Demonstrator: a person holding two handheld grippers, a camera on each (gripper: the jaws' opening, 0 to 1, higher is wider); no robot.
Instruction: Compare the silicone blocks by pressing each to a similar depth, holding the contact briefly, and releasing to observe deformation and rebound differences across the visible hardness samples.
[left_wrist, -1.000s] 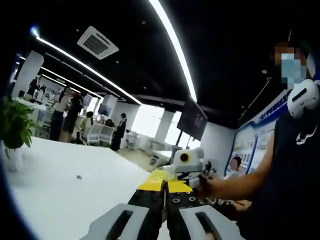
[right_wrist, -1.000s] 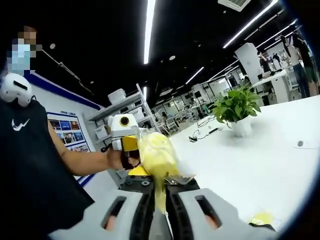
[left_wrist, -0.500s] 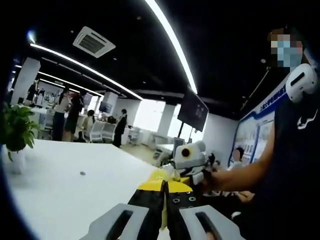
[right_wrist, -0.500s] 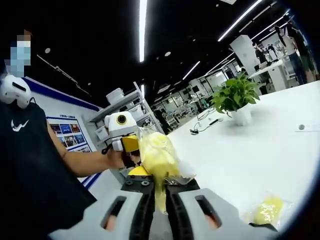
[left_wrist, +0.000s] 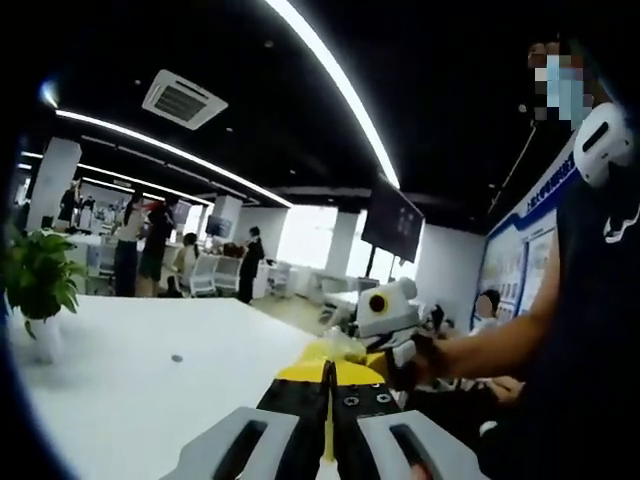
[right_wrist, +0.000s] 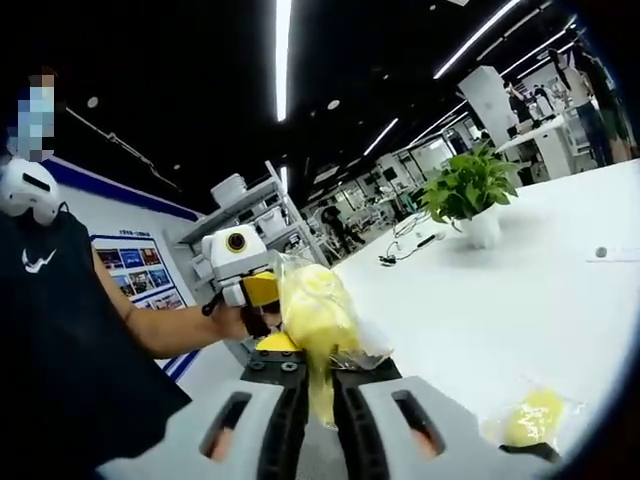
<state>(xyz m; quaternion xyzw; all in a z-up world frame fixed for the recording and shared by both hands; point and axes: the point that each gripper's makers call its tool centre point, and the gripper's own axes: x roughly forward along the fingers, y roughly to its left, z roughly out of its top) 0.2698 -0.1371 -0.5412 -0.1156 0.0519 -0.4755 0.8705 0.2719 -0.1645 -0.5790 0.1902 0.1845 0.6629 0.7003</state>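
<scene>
White counter (right_wrist: 520, 330), broad and glossy, carrying a potted plant (right_wrist: 470, 205) at its far side and, near the lower edge of the right gripper view, a second yellow bagged block (right_wrist: 530, 418) lying apart from the grippers. Person in a dark sleeveless top (right_wrist: 60, 340), holding both tools raised above the counter with the two facing one another. Right gripper (right_wrist: 318, 375), jaws clenched on a yellow silicone block in a clear bag (right_wrist: 312, 315), the bag standing up from the jaws; left gripper (left_wrist: 330, 375), jaws closed on the same yellow bag's edge.
</scene>
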